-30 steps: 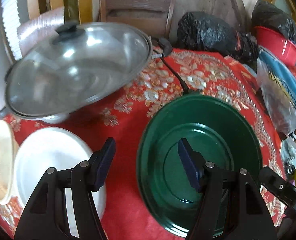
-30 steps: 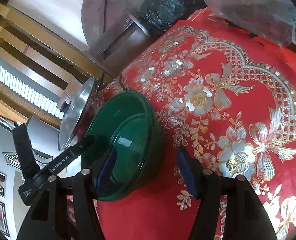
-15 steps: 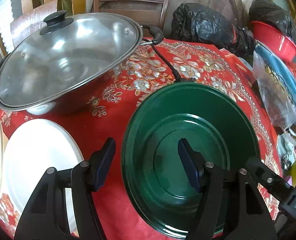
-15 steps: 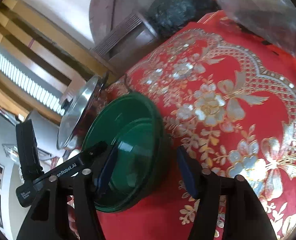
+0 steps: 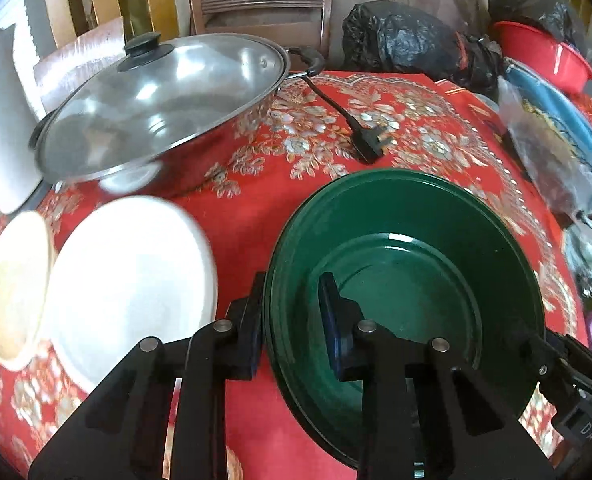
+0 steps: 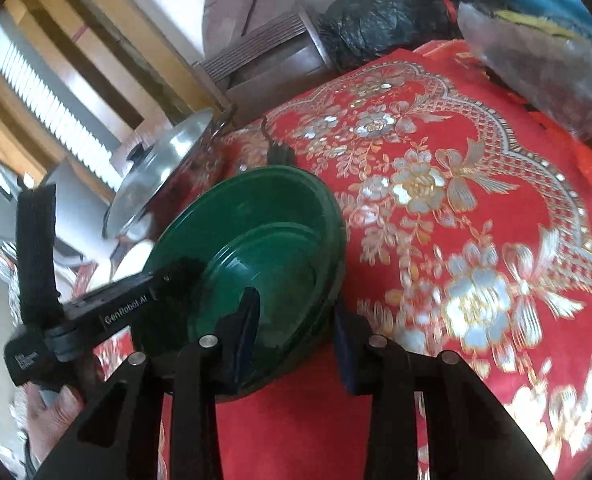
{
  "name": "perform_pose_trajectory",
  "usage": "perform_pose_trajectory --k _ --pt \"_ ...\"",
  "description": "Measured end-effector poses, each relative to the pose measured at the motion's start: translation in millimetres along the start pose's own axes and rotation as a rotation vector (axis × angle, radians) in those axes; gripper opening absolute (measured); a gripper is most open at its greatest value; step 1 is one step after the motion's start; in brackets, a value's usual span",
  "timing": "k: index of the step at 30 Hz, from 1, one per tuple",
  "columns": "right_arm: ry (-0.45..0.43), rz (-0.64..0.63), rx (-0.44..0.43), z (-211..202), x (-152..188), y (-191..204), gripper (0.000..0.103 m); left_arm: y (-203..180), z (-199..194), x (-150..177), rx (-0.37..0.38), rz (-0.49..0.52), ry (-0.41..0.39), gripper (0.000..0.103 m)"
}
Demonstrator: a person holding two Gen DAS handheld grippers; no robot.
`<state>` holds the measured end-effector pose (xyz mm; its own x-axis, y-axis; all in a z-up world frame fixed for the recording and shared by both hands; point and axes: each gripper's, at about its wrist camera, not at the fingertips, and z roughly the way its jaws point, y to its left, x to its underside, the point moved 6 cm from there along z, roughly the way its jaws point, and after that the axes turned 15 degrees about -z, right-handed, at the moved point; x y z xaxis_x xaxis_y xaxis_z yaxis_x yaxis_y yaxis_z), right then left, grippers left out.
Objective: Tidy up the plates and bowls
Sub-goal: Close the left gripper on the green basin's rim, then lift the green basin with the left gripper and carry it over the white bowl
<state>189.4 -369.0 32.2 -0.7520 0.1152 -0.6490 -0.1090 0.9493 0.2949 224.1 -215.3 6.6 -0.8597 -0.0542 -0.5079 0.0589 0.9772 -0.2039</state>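
A dark green bowl sits on the red patterned tablecloth; it looks like stacked green dishes. My left gripper straddles its left rim, one finger outside and one inside, closed to a narrow gap on the wall. My right gripper straddles the opposite rim of the green bowl the same way. A white plate and a cream bowl lie to the left of the green bowl.
A steel wok with a glass lid stands behind the white plate, its black plug lying on the cloth. Black bags, a red basin and a blue-filled plastic bag crowd the back right.
Both grippers have narrowed onto opposite rims of the green bowl. The left gripper shifted right so its left finger now sits against the bowl's outer wall.
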Motion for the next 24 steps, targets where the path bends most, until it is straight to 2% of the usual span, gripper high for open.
perform_pose_trajectory --k 5,10,19,24 --pt "-0.010 -0.036 0.005 -27.7 24.9 18.5 0.035 11.7 -25.3 36.5 0.013 0.012 0.011 0.024" --pt "0.003 -0.080 -0.009 -46.7 58.1 43.9 0.036 36.4 -56.4 67.9 0.038 -0.019 0.003 0.024" --pt "0.036 -0.173 -0.051 -53.8 100.0 105.9 0.038 104.9 -97.5 118.7 -0.004 -0.100 -0.012 0.024" --pt "0.061 -0.218 -0.100 -47.5 117.9 143.7 0.038 146.4 -115.8 136.4 -0.039 -0.155 -0.041 0.025"
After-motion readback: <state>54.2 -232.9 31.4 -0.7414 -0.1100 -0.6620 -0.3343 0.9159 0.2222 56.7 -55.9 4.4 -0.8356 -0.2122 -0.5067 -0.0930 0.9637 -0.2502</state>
